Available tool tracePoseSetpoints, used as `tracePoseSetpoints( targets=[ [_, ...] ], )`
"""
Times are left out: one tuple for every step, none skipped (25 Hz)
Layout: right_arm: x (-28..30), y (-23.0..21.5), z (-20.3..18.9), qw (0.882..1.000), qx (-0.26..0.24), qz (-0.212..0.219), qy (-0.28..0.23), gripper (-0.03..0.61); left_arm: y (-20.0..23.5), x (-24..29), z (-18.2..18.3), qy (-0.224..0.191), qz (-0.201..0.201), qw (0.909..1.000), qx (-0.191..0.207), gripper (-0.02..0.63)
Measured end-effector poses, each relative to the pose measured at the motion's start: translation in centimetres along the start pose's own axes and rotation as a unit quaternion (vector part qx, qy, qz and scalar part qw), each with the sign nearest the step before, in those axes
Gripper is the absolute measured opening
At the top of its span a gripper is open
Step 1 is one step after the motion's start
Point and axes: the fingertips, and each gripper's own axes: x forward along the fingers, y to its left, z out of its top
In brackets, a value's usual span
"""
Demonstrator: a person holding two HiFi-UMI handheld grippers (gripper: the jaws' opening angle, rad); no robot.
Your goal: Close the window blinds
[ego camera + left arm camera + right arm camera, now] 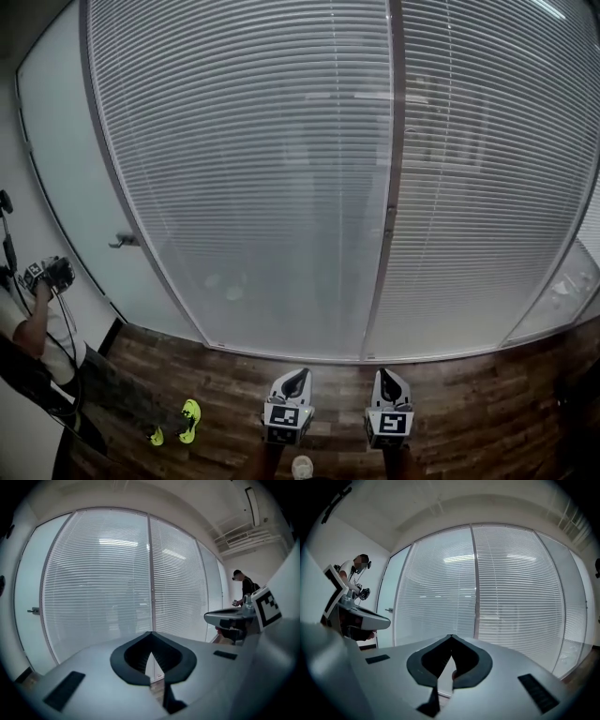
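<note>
White slatted blinds (253, 169) hang lowered behind a tall glass wall, split by a grey upright post (395, 141); dim shapes show through the slats. Both grippers are held low, side by side, well short of the glass. My left gripper (296, 375) is shut, its tips meeting with nothing between them. My right gripper (387, 375) is shut and empty as well. The left gripper view looks past the closed left gripper (150, 633) at the blinds (98, 588). In the right gripper view the right gripper (451, 636) points at the blinds (440, 592).
A small fitting (389, 223) sits on the post. A frosted glass door with a lever handle (122, 241) stands at the left. A person (37, 328) in yellow shoes (190, 419) stands at the far left with other grippers. Dark wooden floor (469, 384) runs under me.
</note>
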Motion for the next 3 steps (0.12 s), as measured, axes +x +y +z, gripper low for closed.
tracePoseSetpoints(
  targets=[
    [-0.4,-0.1,-0.3,1.0,0.0,0.003,-0.003,0.003,-0.5,-0.4,0.0,0.0,0.0,1.0,0.001,0.002],
    [-0.9,-0.3,-0.7,1.0,0.0,0.007,-0.008,0.003,-1.0,-0.8,-0.1,0.001,0.001,1.0,0.003,0.002],
    [-1.3,-0.4,-1.1,1.0,0.0,0.012,-0.014,0.003,-1.5,-1.2,-0.2,0.001,0.001,1.0,0.004,0.002]
  ],
)
